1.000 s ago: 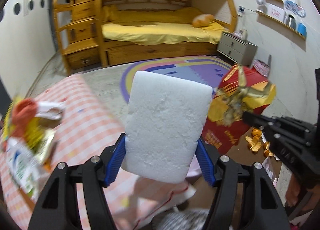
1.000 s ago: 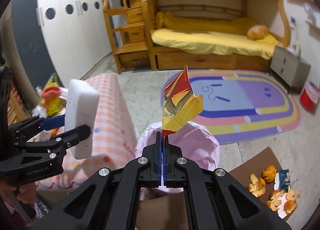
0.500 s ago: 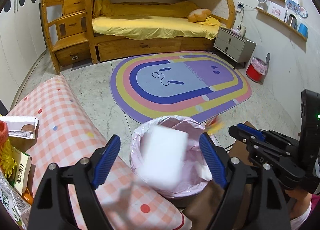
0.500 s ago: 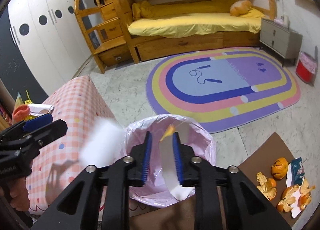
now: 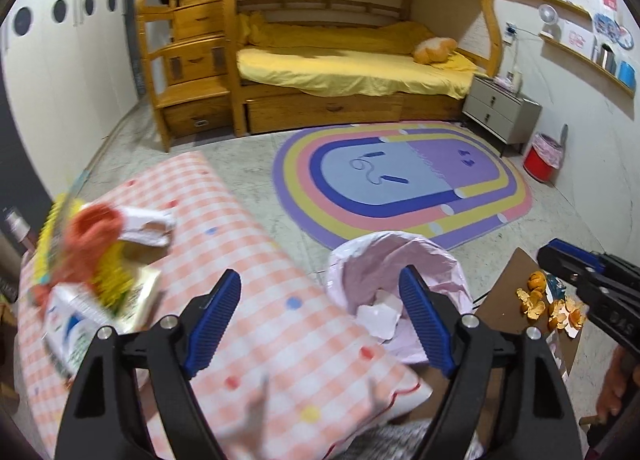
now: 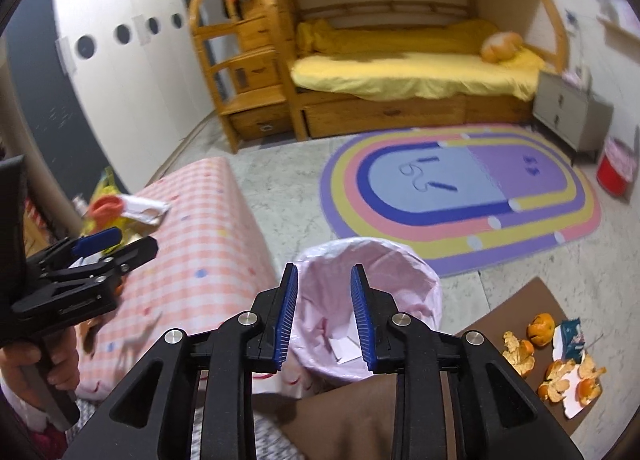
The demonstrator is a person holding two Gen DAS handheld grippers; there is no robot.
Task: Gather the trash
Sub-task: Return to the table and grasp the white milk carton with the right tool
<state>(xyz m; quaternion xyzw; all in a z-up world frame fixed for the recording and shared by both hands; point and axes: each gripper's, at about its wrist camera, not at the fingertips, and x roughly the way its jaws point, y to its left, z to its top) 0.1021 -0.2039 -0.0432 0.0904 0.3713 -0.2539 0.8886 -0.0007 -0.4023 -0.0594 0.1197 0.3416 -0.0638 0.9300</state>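
The landmark is the round bin lined with a pale pink plastic bag [image 6: 370, 292], standing on the floor just beside the end of the pink-and-white checked tablecloth [image 5: 256, 300]; white scraps already lie inside it, and no trash is held by either tool.

What remains looks like the risk: to the right of the bin, on a flat brown board [image 6: 516, 324], lie loose orange peel pieces [image 6: 560, 376] with a small teal packet [image 6: 570, 336] among them; thin curled peel could slip out of a pinch or break apart, and a careless sweep might push it off the board onto the floor. To the left of the bin, at the far end of the cloth, a blurred heap of red, yellow and white wrappers and cartons [image 5: 96, 260] sits close to the edge; a hasty grab there may knock pieces over the side. The bag's rim is slack, so a light scrap dropped from beside it could miss.

The left gripper [image 5: 320, 320] hangs above the bin's left side over the cloth, tilted downward, its blue pads spread wide with nothing between them; the right gripper [image 6: 324, 314] points down straight over the bin's mouth, its jaws opening, the gap narrow and empty; a hand [image 6: 36, 372] grips the left tool's handle.
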